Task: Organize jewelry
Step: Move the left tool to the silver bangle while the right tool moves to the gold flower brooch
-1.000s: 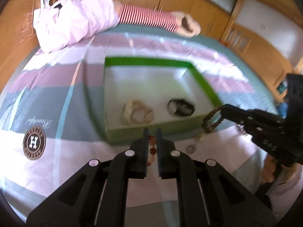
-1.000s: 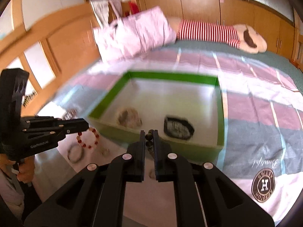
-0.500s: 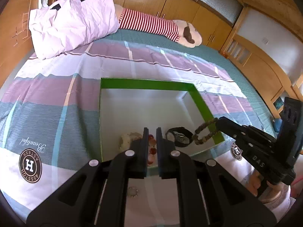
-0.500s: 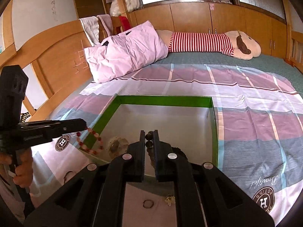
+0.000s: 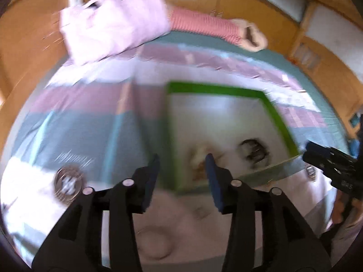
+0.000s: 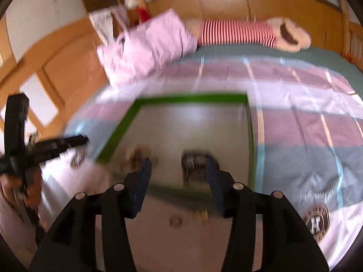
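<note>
Both views are motion-blurred. The left gripper (image 5: 182, 158) is seen with its jaws spread wide apart, nothing between them, hovering over the near left corner of the green-rimmed box (image 5: 213, 88). The right gripper (image 6: 178, 162) is likewise spread apart and empty, held over the near wall of the same box. Inside the box, on its pale floor, a pale bracelet heap (image 5: 199, 156) is seen at the near left and a dark watch-like piece (image 5: 254, 150) to its right; finer detail cannot be told through the blur. On the bedspread (image 6: 306, 124) just near of the box, a small ring (image 6: 175, 221) and a small gold piece (image 6: 200, 214) are left outside, lying beside each other and close to the box wall. A round H logo patch (image 6: 316, 221) is printed on the spread at the near right. At the far end, a pink pillow (image 6: 147, 45) and a striped plush toy (image 6: 249, 34) are lying against wooden cabinets (image 6: 226, 2). The box's near wall stands between the grippers and the pieces inside.
</note>
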Motion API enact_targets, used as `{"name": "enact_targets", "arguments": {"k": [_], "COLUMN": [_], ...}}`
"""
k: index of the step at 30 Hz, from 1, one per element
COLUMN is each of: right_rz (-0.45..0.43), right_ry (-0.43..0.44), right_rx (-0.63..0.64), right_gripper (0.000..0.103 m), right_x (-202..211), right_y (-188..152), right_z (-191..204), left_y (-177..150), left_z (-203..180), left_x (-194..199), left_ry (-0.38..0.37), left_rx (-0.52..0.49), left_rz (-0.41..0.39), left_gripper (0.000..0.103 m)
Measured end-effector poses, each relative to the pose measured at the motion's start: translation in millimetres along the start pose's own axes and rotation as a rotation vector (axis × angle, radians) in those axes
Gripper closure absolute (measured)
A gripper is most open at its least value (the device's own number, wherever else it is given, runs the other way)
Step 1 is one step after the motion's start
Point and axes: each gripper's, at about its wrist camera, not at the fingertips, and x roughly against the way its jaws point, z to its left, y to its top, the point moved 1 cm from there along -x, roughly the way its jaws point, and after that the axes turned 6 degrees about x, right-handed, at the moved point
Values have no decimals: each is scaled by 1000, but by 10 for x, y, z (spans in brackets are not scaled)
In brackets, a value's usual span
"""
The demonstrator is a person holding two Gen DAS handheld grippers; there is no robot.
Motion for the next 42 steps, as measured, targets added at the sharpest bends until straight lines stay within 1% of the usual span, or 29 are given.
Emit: {"name": "enact_targets", "arguments": {"k": [1,2,3,4,5,6,9,11,13,16,19,23,28,29,30,34,36,37,39,40,42], "right_rz": [73,104,160,190,222,237,250,250,250,256,259,264,271,272,272,276,277,276,279,282,295], "right_ry": [-26,-45,-79,-92,-104,-115,-164,-156,-151,-158,-159,-164,-163,-162,-161,-158,-159,-160,-165,-169,-186], "right_rx": [26,36,49,50,39,32,57,51,44,39,26,21,24,24,24,31,31,30,27,25,10], "right_gripper": [53,53,53,53,53,53,53,53,53,53,53,53,53,53,53,53,53,53,53,53,53], "right_x": [-123,-196,-341,-427,-526,-581,-655,-650,-643,-655,-648,-674,-704,-705,-708,-728,-733,-733,-734,-743,-759], "right_y": [-71,-103,-166,-211,-262,-292,-357,-371,-372,-379,-376,-356,-335,-336,-336,-339,-335,-336,-334,-336,-346], "right_z": [39,58,77,79,66,53,62,52,35,10,-16,-30,-30,-29,-30,-19,-15,-11,-25,-26,-69], "left_y": [-79,-171,-232,-344,-405,-466,-602,-679,-718,-750,-741,-738,-761,-764,-763,-739,-704,-662,-640,-625,-639], "left_z": [111,198,249,292,294,269,120,41,13,28,113,197,206,209,208,194,151,99,-29,-120,-262], "left_x": [-34,-78,-117,-181,-211,-241,-331,-389,-423,-499,-545,-640,-687,-687,-687,-674,-618,-553,-458,-448,-518], "left_ry": [19,37,51,78,89,97,120,132,145,178,194,215,223,225,224,203,181,150,87,44,13], "left_rx": [23,42,53,58,52,39,-27,-66,-79,-78,-56,-33,-46,-48,-51,-55,-60,-73,-98,-117,-147], "left_rz": [29,60,85,126,143,158,195,217,229,255,278,311,326,325,322,305,264,227,190,182,196], "left_gripper": [58,57,55,53,47,41,38,34,33,32,32,32,32,36,42,43,43,43,43,43,42]}}
